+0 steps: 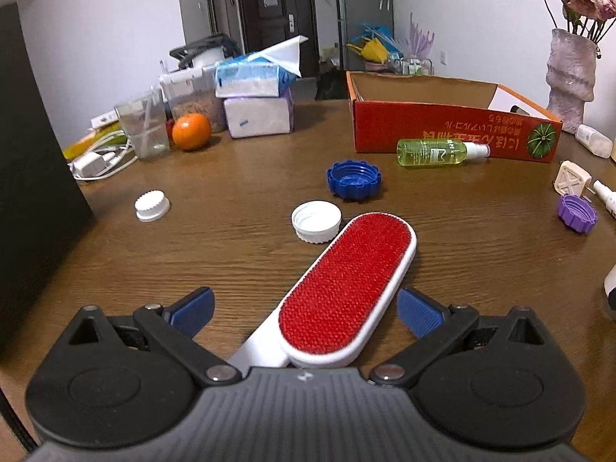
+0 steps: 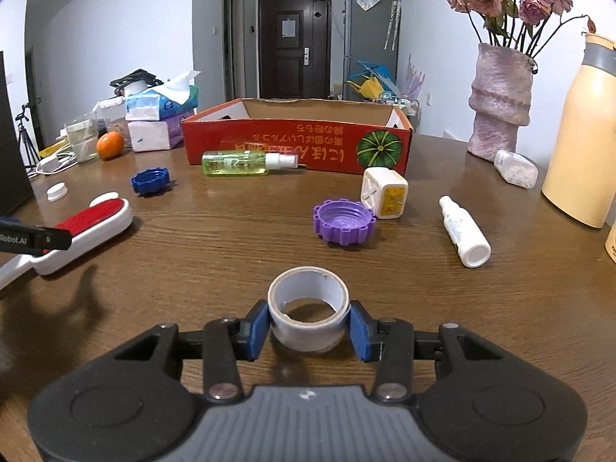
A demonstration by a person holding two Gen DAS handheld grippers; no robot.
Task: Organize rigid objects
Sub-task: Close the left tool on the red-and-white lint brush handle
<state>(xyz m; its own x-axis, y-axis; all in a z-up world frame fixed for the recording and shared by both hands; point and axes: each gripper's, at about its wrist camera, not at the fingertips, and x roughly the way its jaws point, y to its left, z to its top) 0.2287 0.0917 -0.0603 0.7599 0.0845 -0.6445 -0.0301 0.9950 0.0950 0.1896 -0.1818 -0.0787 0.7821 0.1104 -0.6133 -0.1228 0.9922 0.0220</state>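
My right tongs clench the tape roll on the bench; left tongs, released, straddle the lint brush, whose head could nudge the white cap at eleven o'clock.

"robot.ai" on left tongs' black arm; red box print upside down, unreadable.
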